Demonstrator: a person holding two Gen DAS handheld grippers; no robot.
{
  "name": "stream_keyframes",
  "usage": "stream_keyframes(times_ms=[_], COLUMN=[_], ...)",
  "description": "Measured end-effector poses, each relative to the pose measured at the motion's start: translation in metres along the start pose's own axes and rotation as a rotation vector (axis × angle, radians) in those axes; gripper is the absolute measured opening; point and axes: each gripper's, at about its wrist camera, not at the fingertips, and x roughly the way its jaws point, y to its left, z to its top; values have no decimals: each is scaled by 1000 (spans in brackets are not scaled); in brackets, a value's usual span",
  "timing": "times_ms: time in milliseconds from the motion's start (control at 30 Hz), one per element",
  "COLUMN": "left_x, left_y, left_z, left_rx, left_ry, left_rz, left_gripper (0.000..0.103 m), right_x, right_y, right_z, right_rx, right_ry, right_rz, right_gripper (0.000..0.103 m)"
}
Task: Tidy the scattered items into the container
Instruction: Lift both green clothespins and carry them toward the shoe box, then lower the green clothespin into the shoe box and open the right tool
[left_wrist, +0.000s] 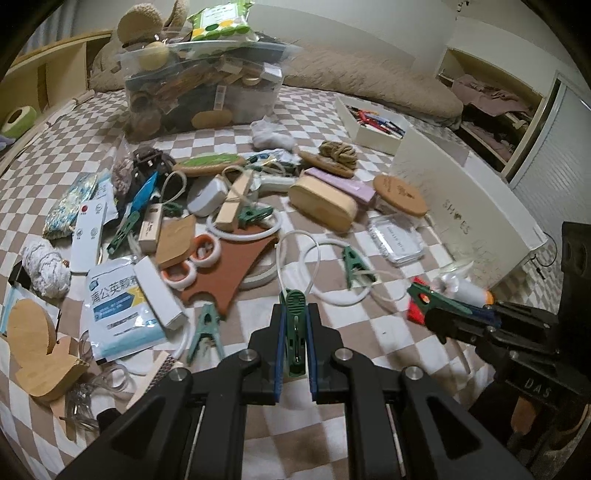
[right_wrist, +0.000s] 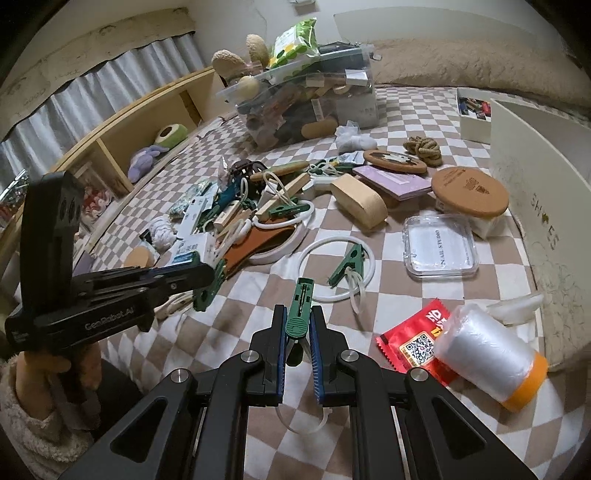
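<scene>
My left gripper is shut on a green clothespin, held above the checkered bed. It also shows in the right wrist view. My right gripper is shut on another green clothespin with a white loop hanging below; it shows at the right in the left wrist view. A clear plastic container, heaped full, stands at the far side. Scattered items lie between: more green clothespins, white rings, wooden pieces, packets.
A white shoe box stands at the right, with a small box of pens behind it. A plastic film roll and red packet lie near my right gripper. A wooden shelf runs along the left.
</scene>
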Motion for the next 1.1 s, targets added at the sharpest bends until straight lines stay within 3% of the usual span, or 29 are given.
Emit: stream_keyframes(times_ms=[667,1100], left_x=[-36,-22], left_y=[-101,-167], left_z=[67,106], left_rx=[128,186], left_ry=[-117,-141], left_rz=[-107,-234], left_gripper=[11,11], right_x=[-118,-181], right_y=[-65,-144], right_z=[50,66], right_rx=[39,85], right_ry=[-203,-300], right_rz=[-64,-193], right_gripper=[13,13])
